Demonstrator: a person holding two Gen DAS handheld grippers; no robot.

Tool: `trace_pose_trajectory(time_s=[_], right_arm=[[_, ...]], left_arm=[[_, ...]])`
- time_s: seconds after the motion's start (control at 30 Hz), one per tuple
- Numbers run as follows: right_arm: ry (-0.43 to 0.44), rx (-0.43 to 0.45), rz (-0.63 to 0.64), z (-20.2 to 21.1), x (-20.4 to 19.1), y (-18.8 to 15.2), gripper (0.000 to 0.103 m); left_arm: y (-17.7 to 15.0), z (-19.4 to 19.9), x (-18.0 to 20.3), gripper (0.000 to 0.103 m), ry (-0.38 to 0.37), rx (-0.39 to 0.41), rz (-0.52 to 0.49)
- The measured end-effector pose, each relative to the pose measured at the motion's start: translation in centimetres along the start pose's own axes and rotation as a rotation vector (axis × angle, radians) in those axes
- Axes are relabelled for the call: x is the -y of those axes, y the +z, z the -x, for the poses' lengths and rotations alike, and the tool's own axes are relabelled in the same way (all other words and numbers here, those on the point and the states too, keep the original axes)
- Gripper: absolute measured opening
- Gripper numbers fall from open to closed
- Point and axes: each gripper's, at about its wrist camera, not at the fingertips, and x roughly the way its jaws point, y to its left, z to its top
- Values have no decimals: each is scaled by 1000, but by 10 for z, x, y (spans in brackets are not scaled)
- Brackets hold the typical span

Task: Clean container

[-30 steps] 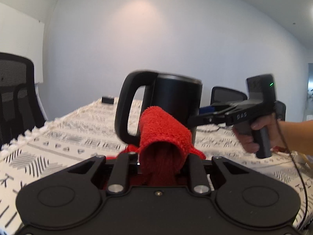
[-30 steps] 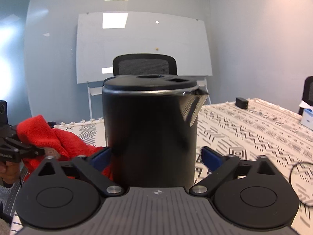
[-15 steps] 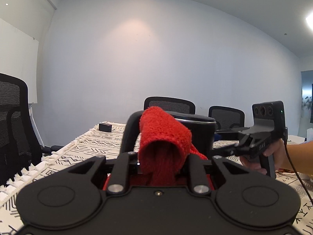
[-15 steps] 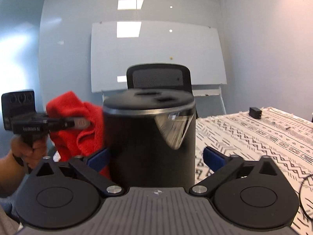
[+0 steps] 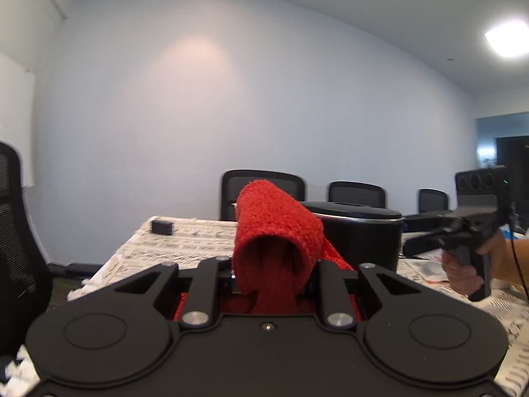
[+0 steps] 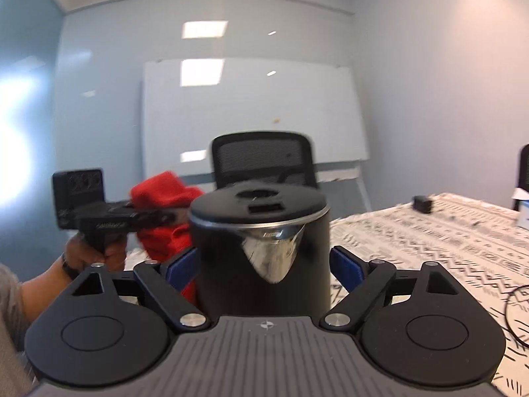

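Note:
A black kettle [image 6: 264, 251] with a lid and a shiny spout stands between the blue pads of my right gripper [image 6: 264, 264], which is shut on its body. It also shows in the left wrist view [image 5: 360, 235]. My left gripper [image 5: 274, 264] is shut on a folded red cloth [image 5: 277, 231]. The cloth sits against the kettle's upper side near the lid rim. In the right wrist view the red cloth [image 6: 162, 218] is at the kettle's left, held by the left gripper [image 6: 172, 216].
The table has a black-and-white patterned cloth [image 6: 429, 241]. A small black box [image 5: 161, 227] lies at its far end. Office chairs [image 5: 264, 185] stand around it. A whiteboard [image 6: 251, 115] is on the wall. A black cable [image 6: 515, 311] lies at right.
The left gripper and cloth rose from the kettle's lower body by the handle to the level of the lid rim. The kettle stays held in the right gripper.

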Motion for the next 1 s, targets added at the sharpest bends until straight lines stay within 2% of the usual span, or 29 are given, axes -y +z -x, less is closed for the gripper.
trace_pose_trajectory(time_s=[0.13, 0.37, 0.5, 0.7, 0.8, 1.0], right_arm=[[-96, 29, -15, 2, -22, -10, 73], [-172, 14, 32, -1, -39, -25, 75], [-161, 22, -7, -6, -29, -34, 77], [-167, 53, -15, -8, -31, -42, 80], [-178, 52, -3, -11, -33, -40, 79], [-186, 56, -5, -13, -36, -46, 80]], left_arm=[[0, -3, -4, 24, -72, -9, -9], [1, -8, -12, 24, -194, -22, -23], [3, -17, -27, 24, -208, -12, -7], [-11, -26, -25, 24, -222, -86, -19], [-1, -17, -31, 24, -246, -61, -11], [-2, -21, -33, 24, -256, -75, -17]])
